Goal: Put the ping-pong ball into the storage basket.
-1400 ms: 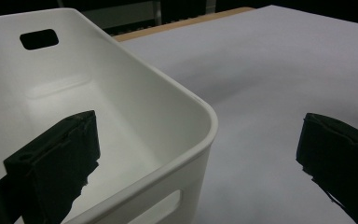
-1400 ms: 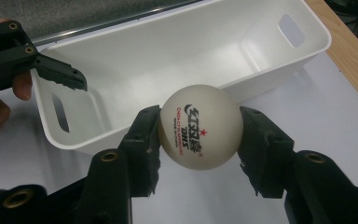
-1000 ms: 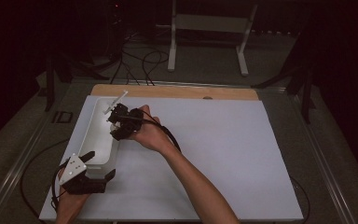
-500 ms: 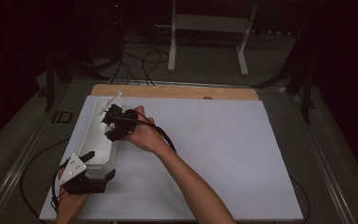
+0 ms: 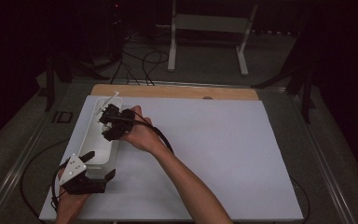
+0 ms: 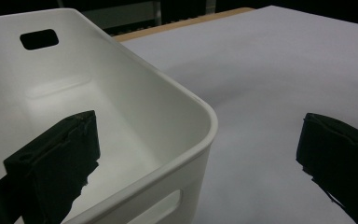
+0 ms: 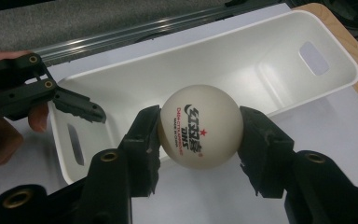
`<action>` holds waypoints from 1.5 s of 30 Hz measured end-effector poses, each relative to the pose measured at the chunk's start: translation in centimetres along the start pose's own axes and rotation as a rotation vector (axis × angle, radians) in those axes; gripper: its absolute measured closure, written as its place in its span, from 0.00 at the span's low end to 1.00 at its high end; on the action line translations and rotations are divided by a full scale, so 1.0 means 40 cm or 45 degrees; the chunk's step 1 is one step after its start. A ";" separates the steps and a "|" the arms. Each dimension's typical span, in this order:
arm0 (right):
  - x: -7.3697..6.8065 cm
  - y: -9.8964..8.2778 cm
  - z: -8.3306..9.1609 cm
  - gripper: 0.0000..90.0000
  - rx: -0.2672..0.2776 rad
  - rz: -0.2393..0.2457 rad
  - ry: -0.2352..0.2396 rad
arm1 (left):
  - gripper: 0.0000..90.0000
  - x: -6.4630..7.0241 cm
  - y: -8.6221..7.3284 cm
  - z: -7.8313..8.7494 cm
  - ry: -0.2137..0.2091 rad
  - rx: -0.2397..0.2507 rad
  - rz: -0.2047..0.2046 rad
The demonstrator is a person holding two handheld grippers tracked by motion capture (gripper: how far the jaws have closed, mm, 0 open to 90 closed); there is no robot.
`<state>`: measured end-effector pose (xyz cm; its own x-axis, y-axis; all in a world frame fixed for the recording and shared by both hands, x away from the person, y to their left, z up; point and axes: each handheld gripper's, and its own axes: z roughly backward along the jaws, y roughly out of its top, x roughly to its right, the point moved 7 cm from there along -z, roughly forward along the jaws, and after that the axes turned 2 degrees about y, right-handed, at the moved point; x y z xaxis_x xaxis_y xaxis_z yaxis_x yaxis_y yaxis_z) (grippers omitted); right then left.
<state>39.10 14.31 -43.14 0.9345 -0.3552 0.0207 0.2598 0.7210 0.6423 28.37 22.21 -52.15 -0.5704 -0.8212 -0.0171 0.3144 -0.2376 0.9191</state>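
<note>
Right tool pinching a white table-tennis ball, one black pad pressed on each side of it, red and black print facing the camera. Held just above the white bin, over the bin's near rim in the right gripper view, the hollow of the bin open behind and beneath the ball. Seen from the high view, right tool poised over the middle stretch of the bin, the hand wrapped round its body and the forearm crossing the desk from the near edge. Ball itself too small to make out there.

Bin lying along the left edge of the desk, long side running from near to far, reaching toward the far-left corner, with a slot handle cut in each short wall.

Left tool spread wide at the bin's near short end, toward the near-left corner of the desk. In the left gripper view, one pad inside the bin and the other out over the white desk surface, the bin's rounded corner standing between them, neither pad pressing on the wall. Left tool's black frame also visible at the left of the right gripper view, beside the bin's short end.
</note>
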 end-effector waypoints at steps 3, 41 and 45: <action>0.000 0.001 -0.005 0.56 -0.001 -0.003 0.000 | 0.00 0.000 0.000 0.000 0.001 0.000 -0.001; -0.033 0.004 -0.049 0.15 -0.020 -0.043 0.085 | 0.00 -0.001 0.001 -0.001 -0.001 0.005 0.006; -0.029 0.000 -0.043 0.15 -0.018 -0.040 0.080 | 0.00 -0.001 0.000 0.000 -0.001 0.002 0.005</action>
<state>38.44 15.75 -44.47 0.9390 -0.3405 -0.0477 0.2926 0.7187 0.6308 28.42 22.23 -52.14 -0.5698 -0.8217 -0.0133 0.3153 -0.2335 0.9198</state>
